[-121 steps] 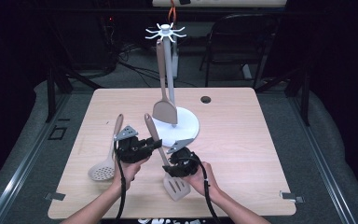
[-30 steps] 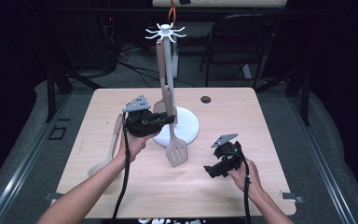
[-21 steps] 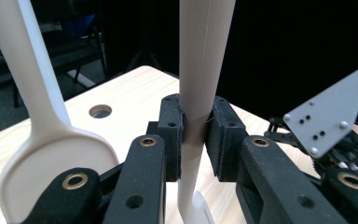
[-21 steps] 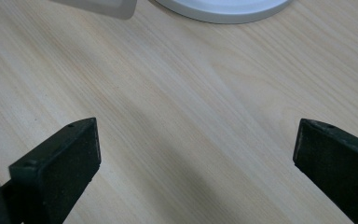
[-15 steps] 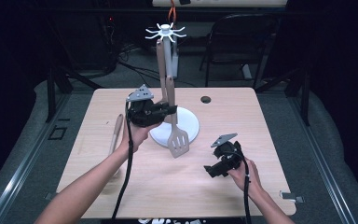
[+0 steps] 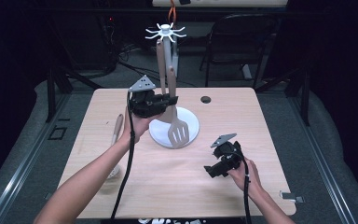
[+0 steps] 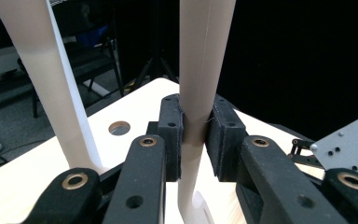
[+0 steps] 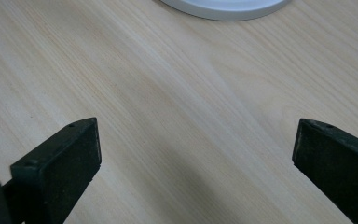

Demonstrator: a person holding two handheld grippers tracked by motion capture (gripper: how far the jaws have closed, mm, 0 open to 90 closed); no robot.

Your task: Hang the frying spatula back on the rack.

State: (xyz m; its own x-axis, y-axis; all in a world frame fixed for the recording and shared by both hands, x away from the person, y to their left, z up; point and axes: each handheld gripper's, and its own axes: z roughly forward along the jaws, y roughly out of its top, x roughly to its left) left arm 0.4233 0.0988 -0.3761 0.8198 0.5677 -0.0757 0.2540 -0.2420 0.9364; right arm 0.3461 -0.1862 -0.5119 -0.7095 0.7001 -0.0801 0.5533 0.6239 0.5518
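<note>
Hanging step: your left gripper (image 6: 161,103) clamped on slotted spatula (image 6: 179,133) handle, blade hanging above white rack base (image 6: 191,122) mid-desk. Next: lift handle end to hook crown (image 6: 166,31). Right gripper (image 6: 213,170) jaws apart, idle near desk's right edge.

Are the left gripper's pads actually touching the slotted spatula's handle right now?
Touching. In the left gripper view, both pads press flat against the slotted spatula's handle from either side, no gap showing.
</note>
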